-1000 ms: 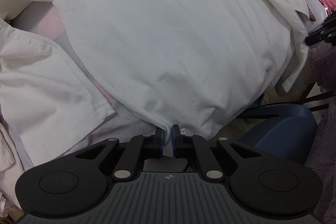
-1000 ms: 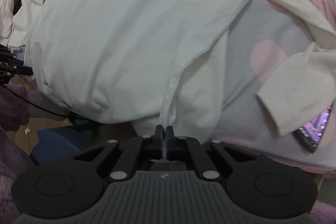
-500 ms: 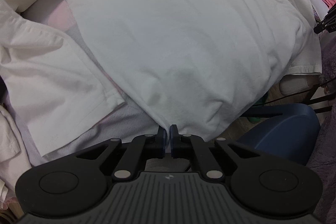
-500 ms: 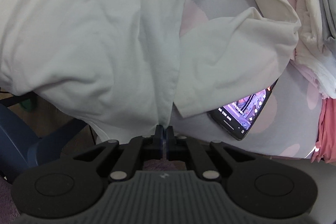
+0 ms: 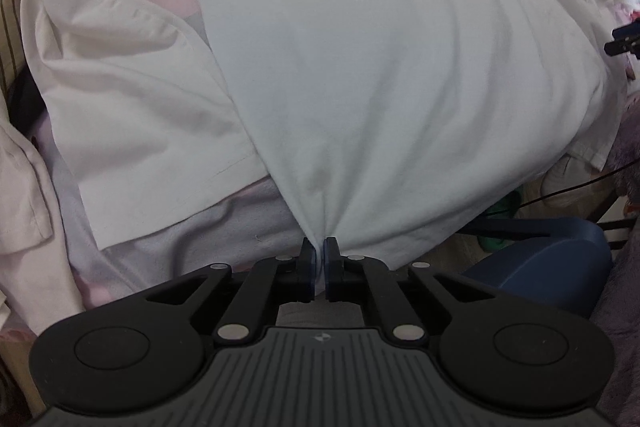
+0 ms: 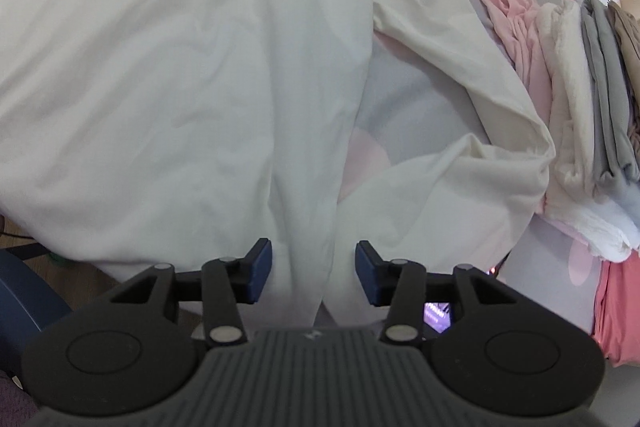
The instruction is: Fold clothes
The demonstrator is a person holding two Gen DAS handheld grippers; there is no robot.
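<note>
White cotton long-sleeved shirt (image 5: 380, 67) on our bed | left claw (image 5: 319, 259) clamped on its hem | right claw (image 6: 313, 273) apart, fabric fold between its fingers

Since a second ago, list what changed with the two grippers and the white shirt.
The right gripper opened and let go of the white shirt, whose hem now lies loose between its fingers. The left gripper stays clamped on the shirt's hem.

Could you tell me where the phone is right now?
In the right wrist view, the phone peeks out low and right of centre, behind the open right gripper, under the white shirt's sleeve.
</note>
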